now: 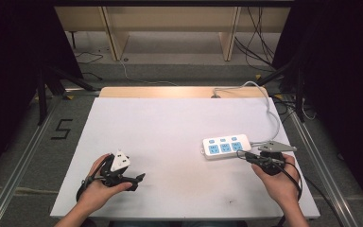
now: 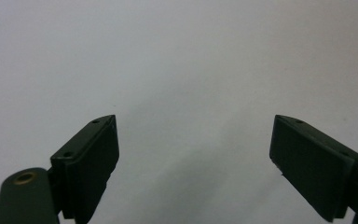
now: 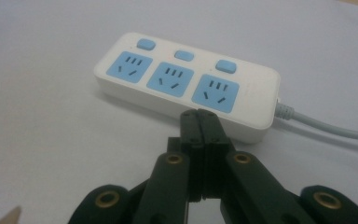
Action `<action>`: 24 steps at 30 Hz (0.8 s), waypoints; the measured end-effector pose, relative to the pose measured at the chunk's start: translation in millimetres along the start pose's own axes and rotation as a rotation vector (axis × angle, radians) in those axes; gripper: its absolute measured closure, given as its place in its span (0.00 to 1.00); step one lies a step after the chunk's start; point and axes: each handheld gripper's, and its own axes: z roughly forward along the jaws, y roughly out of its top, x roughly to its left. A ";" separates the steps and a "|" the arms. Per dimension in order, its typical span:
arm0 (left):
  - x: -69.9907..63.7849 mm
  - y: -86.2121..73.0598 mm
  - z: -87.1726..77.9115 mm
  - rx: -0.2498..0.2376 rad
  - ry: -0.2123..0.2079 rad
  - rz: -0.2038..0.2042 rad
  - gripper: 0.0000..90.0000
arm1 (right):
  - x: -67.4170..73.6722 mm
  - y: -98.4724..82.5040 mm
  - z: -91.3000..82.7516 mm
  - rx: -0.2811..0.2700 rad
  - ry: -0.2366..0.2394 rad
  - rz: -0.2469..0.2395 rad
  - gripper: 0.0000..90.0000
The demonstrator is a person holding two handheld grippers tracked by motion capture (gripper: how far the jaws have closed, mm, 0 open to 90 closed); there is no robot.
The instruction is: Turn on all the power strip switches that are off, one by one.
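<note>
high view: the white power strip (image 1: 226, 146) lies right of centre on the tabletop (image 1: 170, 127), its grey cable (image 1: 269, 106) looping off the far edge. the right gripper (image 1: 242, 155) tips sit at the strip's near right corner; the left gripper (image 1: 139, 178) rests well apart at the near left.

left gripper view: jaws wide apart, empty, over bare tabletop.

right gripper view: jaws pressed together, holding nothing, just in front of the strip's near edge. pushed there, the light strip could skid or twist, and the cable may drag it.
</note>
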 end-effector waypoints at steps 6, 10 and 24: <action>1.0 -0.2 0.5 0.004 0.007 0.002 0.17 | -1.1 15.4 10.3 0.037 0.004 -0.015 1.00; 0.8 -0.4 0.2 0.004 0.012 0.003 0.17 | -2.5 24.3 16.4 0.054 0.001 -0.015 1.00; 1.1 -0.4 0.7 0.004 0.019 0.007 0.17 | -11.3 51.4 35.6 0.105 -0.012 0.002 1.00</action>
